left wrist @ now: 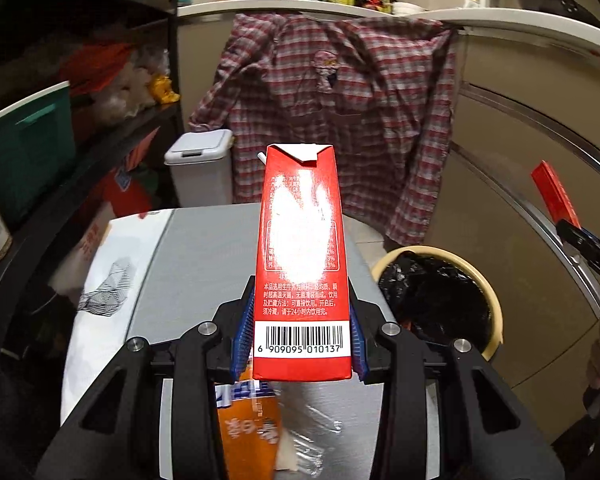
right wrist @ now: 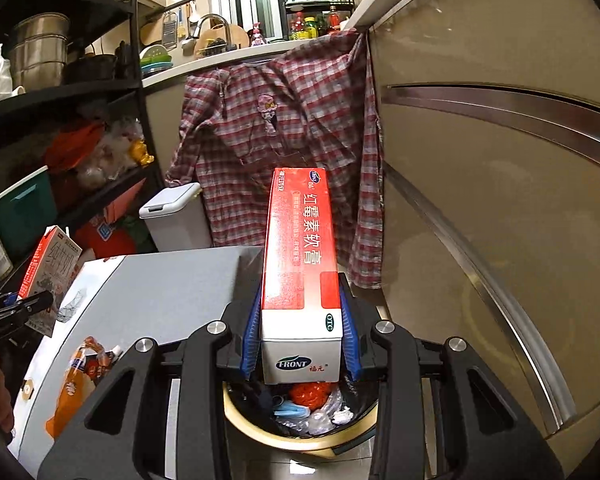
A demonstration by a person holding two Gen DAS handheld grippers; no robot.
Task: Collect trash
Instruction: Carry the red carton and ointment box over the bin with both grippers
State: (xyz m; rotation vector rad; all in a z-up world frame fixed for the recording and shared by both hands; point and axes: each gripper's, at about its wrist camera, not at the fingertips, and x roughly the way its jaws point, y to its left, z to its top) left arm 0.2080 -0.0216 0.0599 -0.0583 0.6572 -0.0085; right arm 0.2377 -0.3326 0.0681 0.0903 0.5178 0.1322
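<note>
1. Gripping a red carton (left wrist: 300, 264) near its barcode end, the left claw (left wrist: 300, 344) clamps both blue pads on its sides above the grey table (left wrist: 196, 264).
2. Right claw (right wrist: 302, 344) pinches a red-and-white box (right wrist: 300, 264), which juts forward, directly over the lined bin (right wrist: 300, 412).

Left gripper (left wrist: 300, 336) clamps red carton (left wrist: 300, 248) (barcode up).
</note>
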